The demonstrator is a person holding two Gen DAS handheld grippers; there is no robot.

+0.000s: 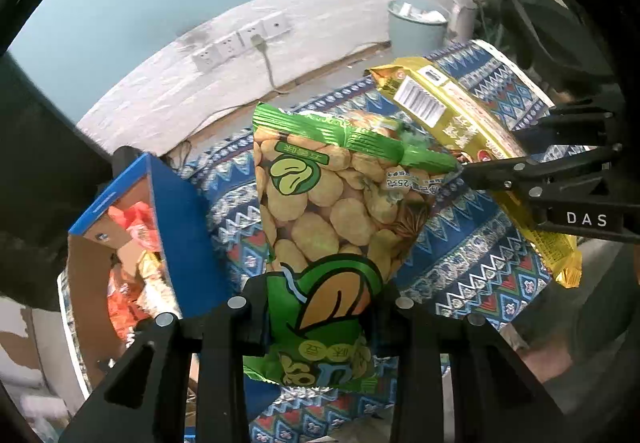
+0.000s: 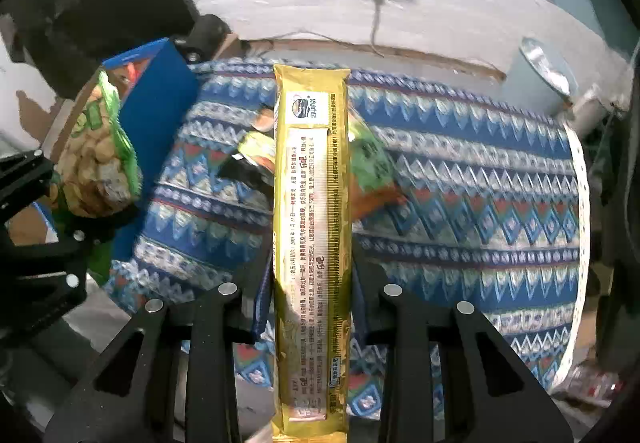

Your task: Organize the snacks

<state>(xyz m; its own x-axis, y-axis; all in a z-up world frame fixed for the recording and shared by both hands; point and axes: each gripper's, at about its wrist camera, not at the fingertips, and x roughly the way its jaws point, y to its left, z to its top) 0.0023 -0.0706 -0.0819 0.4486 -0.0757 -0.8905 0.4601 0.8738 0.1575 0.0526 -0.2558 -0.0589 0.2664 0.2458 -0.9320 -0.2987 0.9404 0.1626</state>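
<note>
While both grippers were lifted above the patterned tablecloth (image 2: 460,171), the scene stood as follows.

Left gripper (image 1: 318,307): its jaws were pressed against the lower part of a green bean-snack bag (image 1: 332,211), which stood up between the fingers and filled the middle of the left wrist view.

Green bag, from the other side: in the right wrist view it (image 2: 98,159) hung at the far left, held in the left gripper's black fingers (image 2: 36,195).

Right gripper (image 2: 312,295): it pinched a long gold snack pack (image 2: 312,227) that ran straight forward along the line of the fingers, printed back face toward the camera.

Gold pack, from the left: it (image 1: 460,123) slanted across to the right of the green bag, clamped in the right gripper's black fingers (image 1: 520,175), barcode end up and away.

Blue cardboard box (image 1: 132,243): it sat to the left of the left gripper, open, with orange and red packets (image 1: 132,227) inside.

Ahead of the right gripper: more snack packets (image 2: 372,167) lay on the cloth, partly hidden behind the gold pack and blurred.

Beyond the table: a pale bin (image 1: 416,27) stood by the white wall, and wall sockets (image 1: 240,39) with a plugged cable were farther left.
</note>
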